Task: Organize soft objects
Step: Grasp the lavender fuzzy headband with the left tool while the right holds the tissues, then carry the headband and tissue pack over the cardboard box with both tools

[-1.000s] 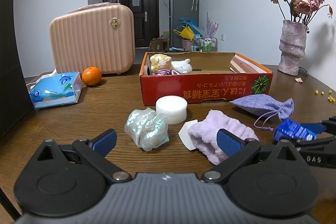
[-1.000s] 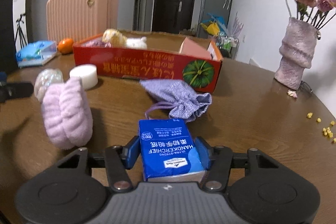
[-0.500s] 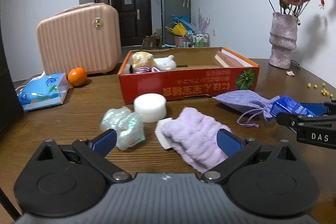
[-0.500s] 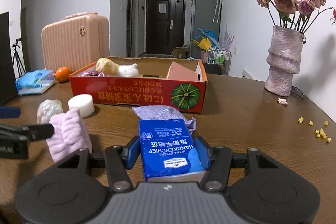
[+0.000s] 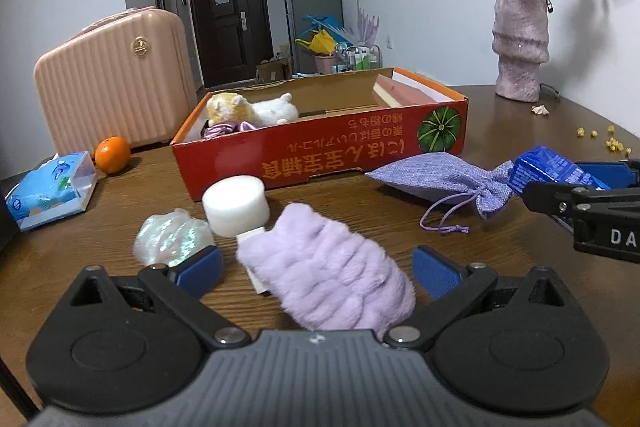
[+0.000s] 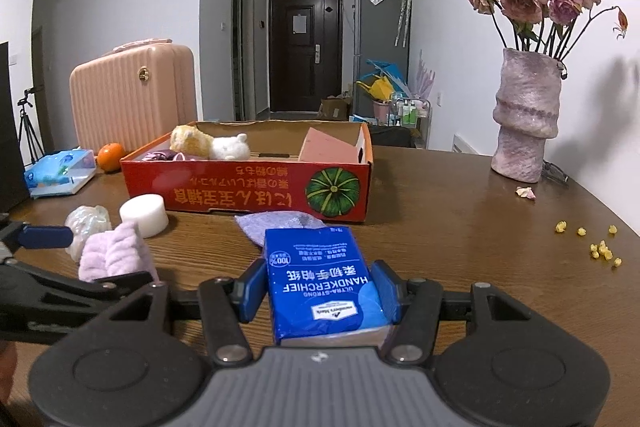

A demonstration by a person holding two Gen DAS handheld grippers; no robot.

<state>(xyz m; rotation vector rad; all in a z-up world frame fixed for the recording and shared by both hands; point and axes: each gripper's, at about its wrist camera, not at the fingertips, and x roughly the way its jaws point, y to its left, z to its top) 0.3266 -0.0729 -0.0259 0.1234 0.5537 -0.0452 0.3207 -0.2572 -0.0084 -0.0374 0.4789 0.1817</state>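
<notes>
So in the left wrist view, the left hand-held gripper [image 5: 316, 269] is spread wide with the fluffy purple cloth [image 5: 326, 277] sitting between its blue pads [image 5: 434, 273], neither pad touching it as far as I can tell. The cloth lies on the table [image 5: 120, 267] at the near edge, with a white foam puck [image 5: 234, 199] and a shiny crinkly bundle [image 5: 172, 237] just beyond it on the left, and the red box [image 5: 320, 155] farther back already holding a couple of plush toys [image 5: 248, 109]. A purple drawstring pouch [image 5: 440, 179] lies off to the right, near the box front. If I were doing this grab, I'd push in a bit deeper so the pads bite the thick middle of the cloth, not the loose end, and keep clear of the puck. Over in the right wrist view, the right hand-held gripper [image 6: 320, 293] is clamped on a blue tissue pack [image 6: 320, 287], pads pressing both long sides, held above the table near the pouch. My guess is it goes in the red box next, and the right half looks freest, so I'd carry it over the front wall and not squeeze harder.
</notes>
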